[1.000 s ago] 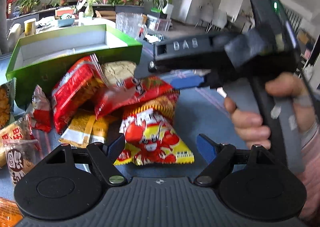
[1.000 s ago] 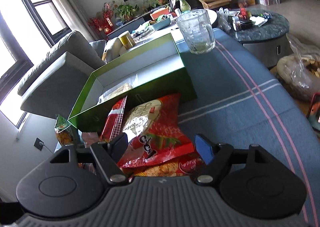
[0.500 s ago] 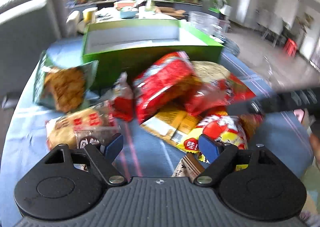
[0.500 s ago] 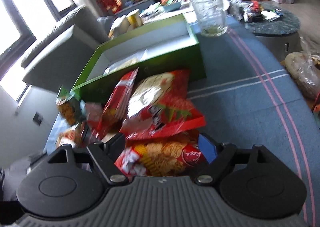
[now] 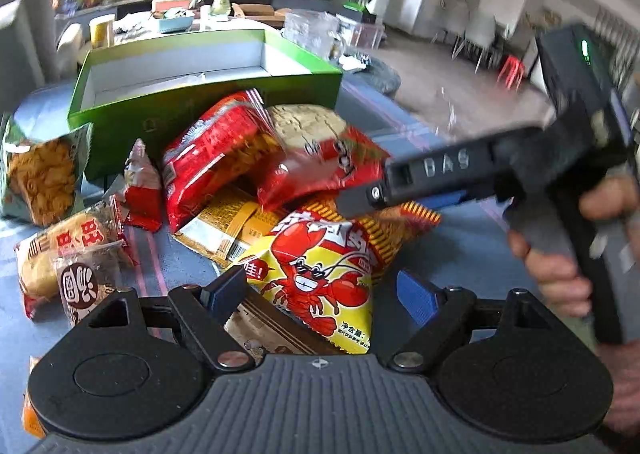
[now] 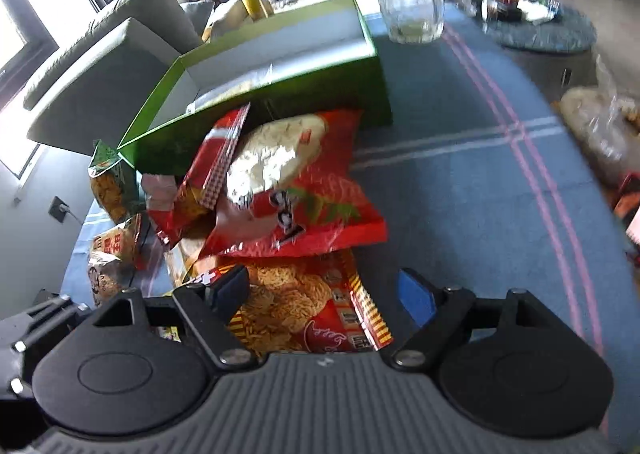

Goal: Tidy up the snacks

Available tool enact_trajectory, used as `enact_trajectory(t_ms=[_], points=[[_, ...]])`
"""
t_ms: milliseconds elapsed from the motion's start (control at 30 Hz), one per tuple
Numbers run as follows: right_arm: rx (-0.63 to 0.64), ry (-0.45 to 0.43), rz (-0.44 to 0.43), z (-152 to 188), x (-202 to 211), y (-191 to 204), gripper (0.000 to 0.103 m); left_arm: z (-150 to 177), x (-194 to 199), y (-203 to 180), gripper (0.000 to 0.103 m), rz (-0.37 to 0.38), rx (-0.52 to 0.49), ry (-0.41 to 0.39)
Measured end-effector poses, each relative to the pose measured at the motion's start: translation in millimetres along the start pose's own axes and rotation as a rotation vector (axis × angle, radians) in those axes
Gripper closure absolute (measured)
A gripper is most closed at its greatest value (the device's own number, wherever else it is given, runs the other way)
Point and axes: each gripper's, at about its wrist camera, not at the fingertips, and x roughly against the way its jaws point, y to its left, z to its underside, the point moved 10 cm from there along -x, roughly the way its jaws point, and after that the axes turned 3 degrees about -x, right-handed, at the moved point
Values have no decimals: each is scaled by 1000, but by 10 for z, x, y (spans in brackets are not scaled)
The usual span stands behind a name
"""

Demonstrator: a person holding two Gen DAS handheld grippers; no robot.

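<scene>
I have my left gripper (image 5: 320, 290) spread apart over the yellow lobster snack bag (image 5: 320, 278) and my right gripper (image 6: 322, 288) spread apart over the red noodle snack bag (image 6: 304, 306), both bags lying in the heap on the blue surface (image 6: 460, 206) before the green box (image 5: 192, 90).

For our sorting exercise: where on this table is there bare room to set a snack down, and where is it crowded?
Bare: the blue cloth right of the snack pile, below the glass mug; most of the green box floor. Crowded: in front of the box, packets overlapping.
</scene>
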Motion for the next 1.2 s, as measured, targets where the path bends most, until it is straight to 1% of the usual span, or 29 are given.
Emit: enact_trajectory(t_ms=[67,100,200,333,400,433,500,667,800,933,1033,1200], points=[[-16,13,-28,14,-6,-3,8,33,-43,-2,22,-32,-23,24],[-16,20,-38,19,10,7,8,53,-70,16,23,-38,-15,40],[-4,32,-59,47,21,44,8,99,-112,89,23,-14,50,72],[3,54,-101,99,2,126,8,114,-121,136,31,11,88,81],[2,64,-116,120,-13,159,8,111,-114,136,41,44,113,80],[2,66,-121,128,-13,165,8,106,-113,140,42,58,124,79],[1,68,-129,135,-3,185,8,104,-83,141,44,61,131,76],[1,63,-164,139,81,262,8,19,22,99,46,48,107,28],[11,28,-185,97,191,356,8,-91,180,85,45,28,77,-24],[28,-29,-201,32,351,439,8,-211,322,70,45,1,46,-81],[67,-83,-208,-25,492,539,8,-312,427,54,45,-13,20,-118],[124,-177,-192,-222,588,681,8,-603,435,121,45,-76,-23,-168]])
